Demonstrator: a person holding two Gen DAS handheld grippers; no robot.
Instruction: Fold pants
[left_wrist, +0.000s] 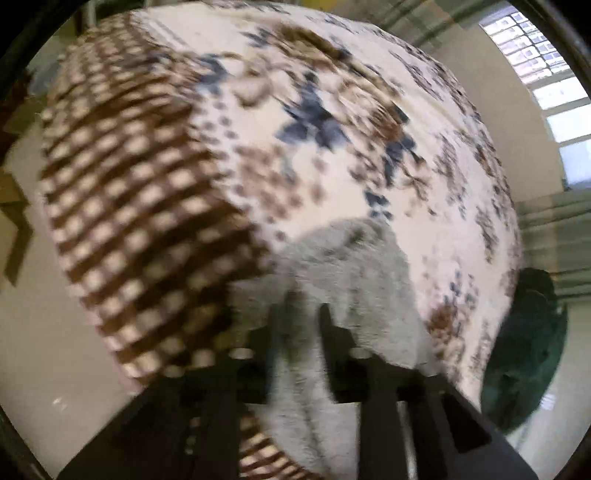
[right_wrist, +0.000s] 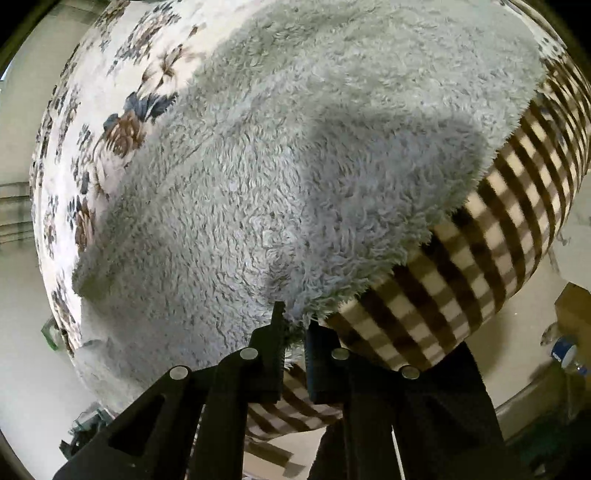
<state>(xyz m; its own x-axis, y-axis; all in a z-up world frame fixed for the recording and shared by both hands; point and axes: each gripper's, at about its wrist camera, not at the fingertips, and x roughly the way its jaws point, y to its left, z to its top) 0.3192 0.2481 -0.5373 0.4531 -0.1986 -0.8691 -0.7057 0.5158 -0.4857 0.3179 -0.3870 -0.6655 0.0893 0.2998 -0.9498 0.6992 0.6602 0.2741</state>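
Both grippers (left_wrist: 301, 314) (right_wrist: 293, 325) clamped on fluffy grey pants (right_wrist: 295, 166), left view blurred.

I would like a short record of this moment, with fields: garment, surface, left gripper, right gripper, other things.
garment: fluffy pale grey fleece pants, lying on the bed
surface: bed cover with white floral middle and brown checked border
left gripper: shut on the pants' fabric; view blurred
right gripper: shut on the pants' edge near the checked border
other things: dark green object beside the bed; plastic bottle with blue label on the floor
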